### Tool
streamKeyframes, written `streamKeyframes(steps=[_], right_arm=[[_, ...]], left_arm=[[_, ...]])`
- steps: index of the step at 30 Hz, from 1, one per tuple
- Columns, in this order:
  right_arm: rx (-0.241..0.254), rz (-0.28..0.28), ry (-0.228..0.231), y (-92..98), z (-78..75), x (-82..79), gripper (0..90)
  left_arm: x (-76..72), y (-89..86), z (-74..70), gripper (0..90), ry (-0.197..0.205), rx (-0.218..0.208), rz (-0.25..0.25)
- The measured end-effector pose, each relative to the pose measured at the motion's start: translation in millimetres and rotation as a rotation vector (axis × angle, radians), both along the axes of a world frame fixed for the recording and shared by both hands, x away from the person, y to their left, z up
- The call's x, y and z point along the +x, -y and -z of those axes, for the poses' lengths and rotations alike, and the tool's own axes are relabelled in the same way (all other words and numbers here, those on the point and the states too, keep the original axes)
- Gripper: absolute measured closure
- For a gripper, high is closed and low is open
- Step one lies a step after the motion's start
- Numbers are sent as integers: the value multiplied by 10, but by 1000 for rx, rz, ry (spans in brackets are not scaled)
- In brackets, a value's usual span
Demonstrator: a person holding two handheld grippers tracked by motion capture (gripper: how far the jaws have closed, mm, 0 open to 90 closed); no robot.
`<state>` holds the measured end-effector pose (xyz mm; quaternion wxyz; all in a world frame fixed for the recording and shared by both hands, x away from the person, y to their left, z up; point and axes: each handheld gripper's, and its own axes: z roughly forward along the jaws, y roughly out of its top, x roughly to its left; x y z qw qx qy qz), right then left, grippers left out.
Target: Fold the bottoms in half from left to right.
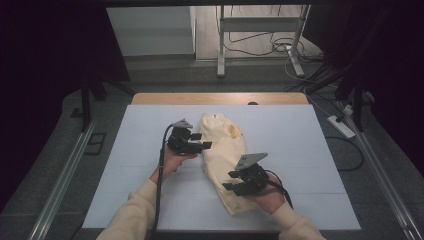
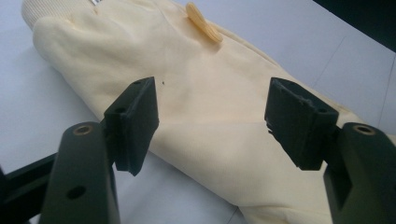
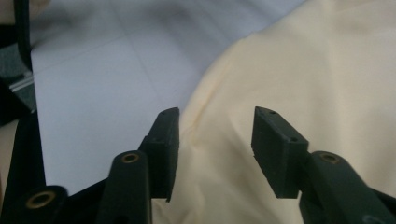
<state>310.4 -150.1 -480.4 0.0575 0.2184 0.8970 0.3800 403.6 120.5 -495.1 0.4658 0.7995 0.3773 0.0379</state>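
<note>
The pale yellow folded garment [image 1: 223, 160] lies smooth in the middle of the high view on the white mat [image 1: 125, 150] (a small yellow tag near its upper end). My left gripper [image 1: 202, 146] hangs spread at its left edge; my right gripper [image 1: 231, 187], jaws apart, pinches nothing.
</note>
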Motion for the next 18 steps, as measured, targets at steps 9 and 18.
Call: streamKeyframes(steps=[9, 18], right_arm=[[12, 108, 1, 272, -45, 143, 423], [12, 180, -24, 503, 10, 191, 391]], left_arm=[[-73, -54, -18, 331, 5, 6, -1], [-293, -153, -86, 328, 31, 13, -1]])
